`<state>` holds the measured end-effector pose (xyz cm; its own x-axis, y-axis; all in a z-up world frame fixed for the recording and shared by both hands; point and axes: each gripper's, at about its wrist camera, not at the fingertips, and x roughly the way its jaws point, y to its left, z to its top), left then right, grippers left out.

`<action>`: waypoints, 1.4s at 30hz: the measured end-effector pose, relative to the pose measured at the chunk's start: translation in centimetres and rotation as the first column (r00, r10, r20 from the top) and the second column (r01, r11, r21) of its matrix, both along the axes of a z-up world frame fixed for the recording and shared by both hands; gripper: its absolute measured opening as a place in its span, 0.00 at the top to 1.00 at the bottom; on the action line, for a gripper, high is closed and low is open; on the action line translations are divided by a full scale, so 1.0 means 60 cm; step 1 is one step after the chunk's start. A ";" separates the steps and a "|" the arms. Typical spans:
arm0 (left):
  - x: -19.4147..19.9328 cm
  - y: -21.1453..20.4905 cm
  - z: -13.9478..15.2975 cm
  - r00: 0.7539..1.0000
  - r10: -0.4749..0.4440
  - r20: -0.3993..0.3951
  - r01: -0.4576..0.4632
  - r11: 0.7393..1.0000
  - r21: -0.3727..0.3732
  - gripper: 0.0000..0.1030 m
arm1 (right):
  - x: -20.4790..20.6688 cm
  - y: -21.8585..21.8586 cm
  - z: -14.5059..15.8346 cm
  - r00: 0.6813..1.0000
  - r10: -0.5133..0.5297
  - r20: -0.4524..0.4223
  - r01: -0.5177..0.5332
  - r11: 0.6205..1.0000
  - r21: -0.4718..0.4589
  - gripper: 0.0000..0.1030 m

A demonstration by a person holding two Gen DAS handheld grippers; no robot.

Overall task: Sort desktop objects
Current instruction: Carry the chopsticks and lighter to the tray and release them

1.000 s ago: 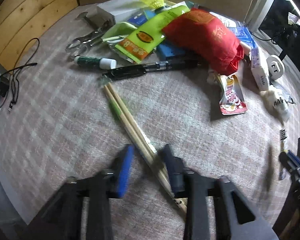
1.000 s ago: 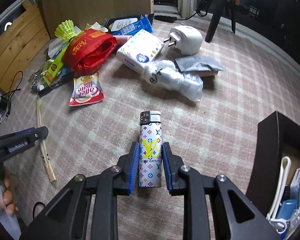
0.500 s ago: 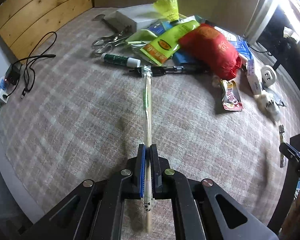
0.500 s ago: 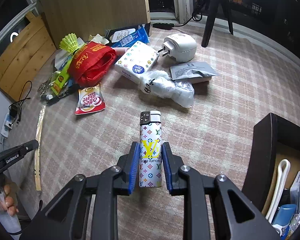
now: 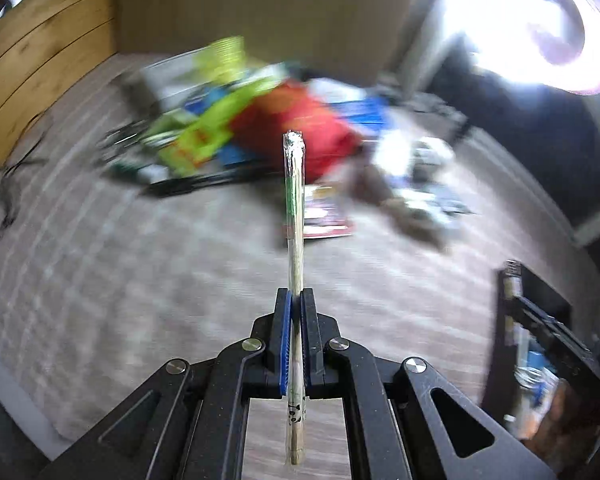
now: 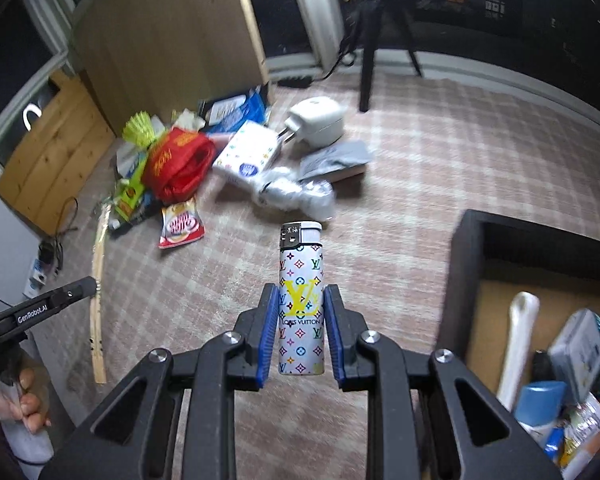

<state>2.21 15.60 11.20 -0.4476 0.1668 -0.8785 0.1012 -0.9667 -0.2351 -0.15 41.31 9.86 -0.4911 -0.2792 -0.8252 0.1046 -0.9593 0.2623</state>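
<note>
My left gripper [image 5: 295, 300] is shut on a pair of wrapped wooden chopsticks [image 5: 294, 216] and holds them off the carpet, pointing forward. The chopsticks also show in the right wrist view [image 6: 97, 280], held by the left gripper [image 6: 90, 285]. My right gripper [image 6: 301, 300] is shut on a white patterned lighter [image 6: 301, 296], upright between the blue pads, above the carpet. A dark storage box [image 6: 466, 264] stands at the right, with several items inside.
A pile lies at the back: red pouch [image 6: 178, 162], yellow shuttlecock [image 6: 140, 132], tissue pack [image 6: 248, 154], white plug adapter [image 6: 316, 120], coffee sachet [image 6: 180, 226], crumpled plastic [image 6: 296, 196]. A tripod leg [image 6: 367, 64] stands behind. The left wrist view is motion-blurred.
My left gripper closed on the chopsticks, lifted them off the carpet and swung right. My right gripper rose and moved toward the box with the lighter.
</note>
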 end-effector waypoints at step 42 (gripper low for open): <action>0.079 0.505 0.027 0.771 -0.636 -0.021 0.636 0.771 0.023 0.59 | 0.261 0.391 0.057 0.878 -0.475 -0.064 0.478 0.877 0.048 0.61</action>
